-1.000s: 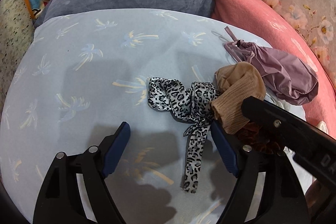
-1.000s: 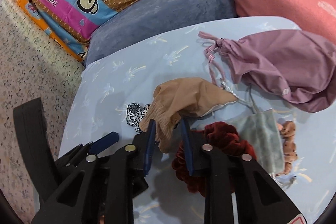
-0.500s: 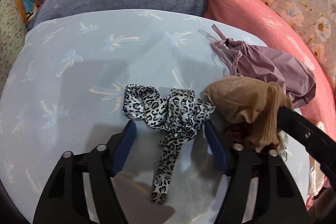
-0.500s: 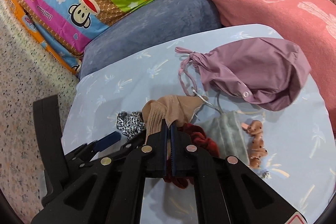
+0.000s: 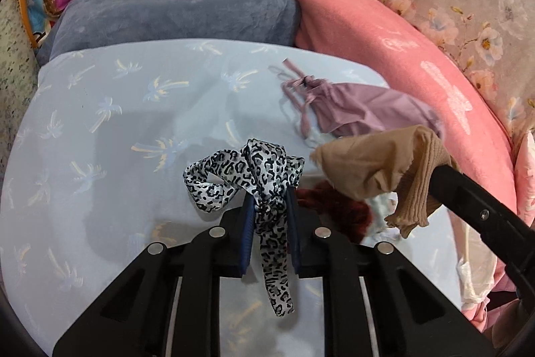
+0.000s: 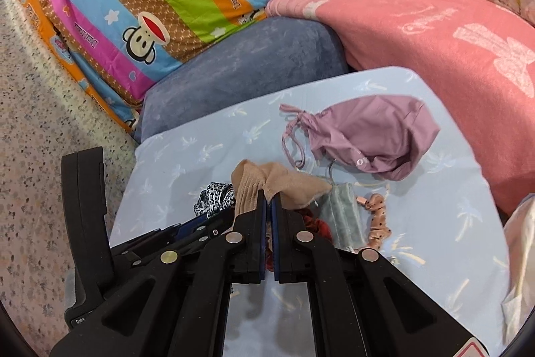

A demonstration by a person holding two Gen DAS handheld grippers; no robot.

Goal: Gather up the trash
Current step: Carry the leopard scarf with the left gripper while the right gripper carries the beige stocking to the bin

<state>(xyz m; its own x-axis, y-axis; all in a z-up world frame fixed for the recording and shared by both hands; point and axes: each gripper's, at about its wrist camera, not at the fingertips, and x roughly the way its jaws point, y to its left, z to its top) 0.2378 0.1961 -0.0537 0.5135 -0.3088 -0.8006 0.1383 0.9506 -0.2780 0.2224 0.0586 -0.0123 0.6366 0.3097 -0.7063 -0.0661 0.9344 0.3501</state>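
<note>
Leopard-print ribbon point(image 5: 254, 173) sits pinched between the blue pads of the left gripper point(image 5: 269, 206), whose jaws are closing on it; its knot bunches above the fingertips and one tail hangs down toward six o'clock, off the pale blue sheet point(image 5: 100, 156). In the right wrist view only a scrap of that ribbon shows at nine o'clock of the right gripper point(image 6: 267, 206), the rest hidden behind black frame. The right gripper's jaws are pressed nearly together on a tan sock point(image 6: 277, 183), which drapes over the fingertips. Behind the sock, a dark red scrunchie point(image 6: 317, 225) is mostly covered, and a grey-green face mask point(image 6: 344, 216) is cut off by the gripper body. At three o'clock of the mask lies a spotted peach hair tie point(image 6: 378, 223). A mauve drawstring pouch point(image 6: 367, 132) rests at one o'clock, near the pink blanket point(image 6: 434, 39).
</note>
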